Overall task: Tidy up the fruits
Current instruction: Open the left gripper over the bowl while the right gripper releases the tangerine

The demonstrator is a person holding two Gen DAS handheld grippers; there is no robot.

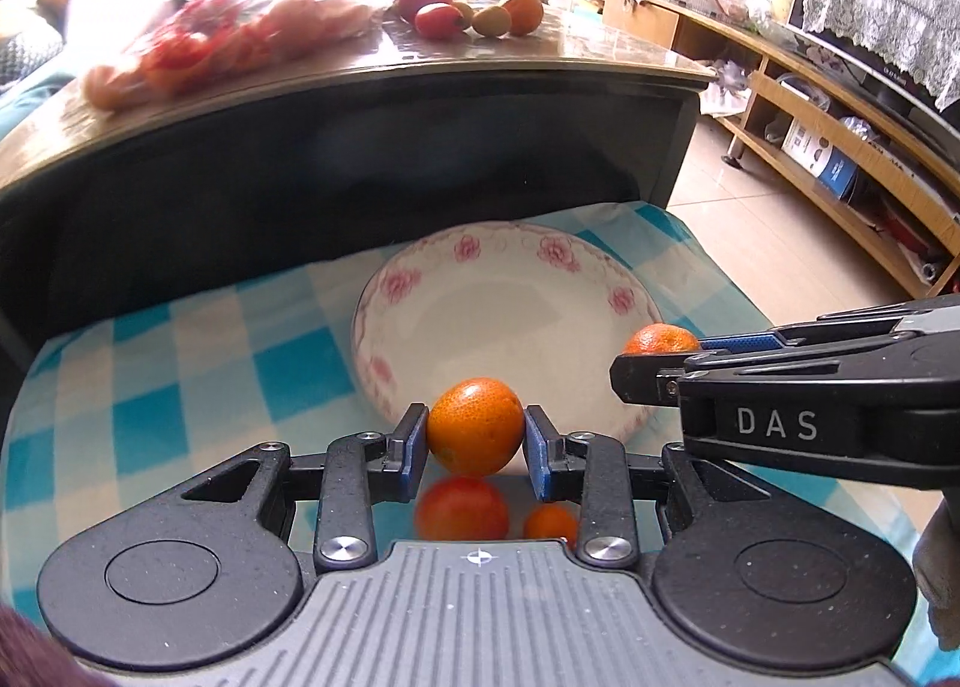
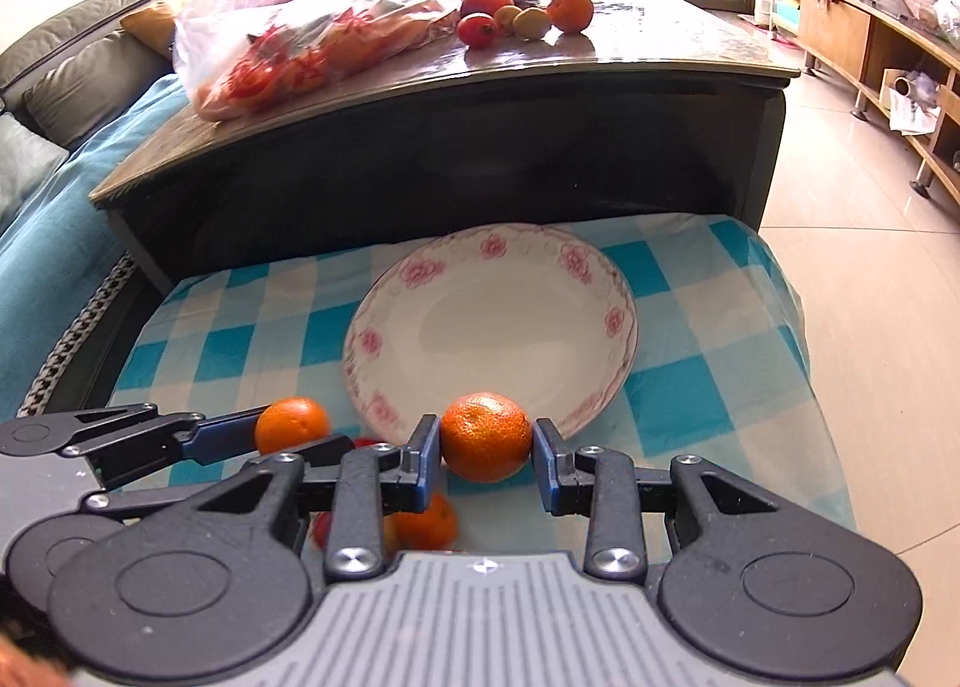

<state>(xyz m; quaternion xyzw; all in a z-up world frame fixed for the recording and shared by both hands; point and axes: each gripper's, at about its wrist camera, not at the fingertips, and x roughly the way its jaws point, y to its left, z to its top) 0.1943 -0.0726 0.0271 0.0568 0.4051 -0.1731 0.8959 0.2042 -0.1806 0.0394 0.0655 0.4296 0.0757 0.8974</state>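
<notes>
Between the blue pads of the left gripper [image 1: 477,435] an orange [image 1: 476,426] is pinched, held over the near rim of a plate [image 1: 480,315] with pink flowers around its edge. A second orange [image 2: 487,437] is pinched the same way in the right gripper [image 2: 486,450], likewise over the near rim of that plate. From the left wrist view the right gripper is seen entering at the right side, and the letters "DAS" are read in white on its black body. The plate is set on a blue-and-white checked cloth [image 2: 690,339], and its middle is bare. Below the grippers, on the cloth, more fruit is seen: a red one [image 1: 461,509] and a small orange one [image 1: 550,523], both blurred. Behind the plate a dark bench [image 2: 690,57] is seen, on which loose fruit [image 2: 522,15] is gathered: two red, two yellowish and one orange. Just beside that group a plastic bag [image 2: 312,21] with red print is laid; the print cannot be read. At the far right a wooden shelf [image 1: 840,147] with boxes is seen, whose labels are too small to be read.
</notes>
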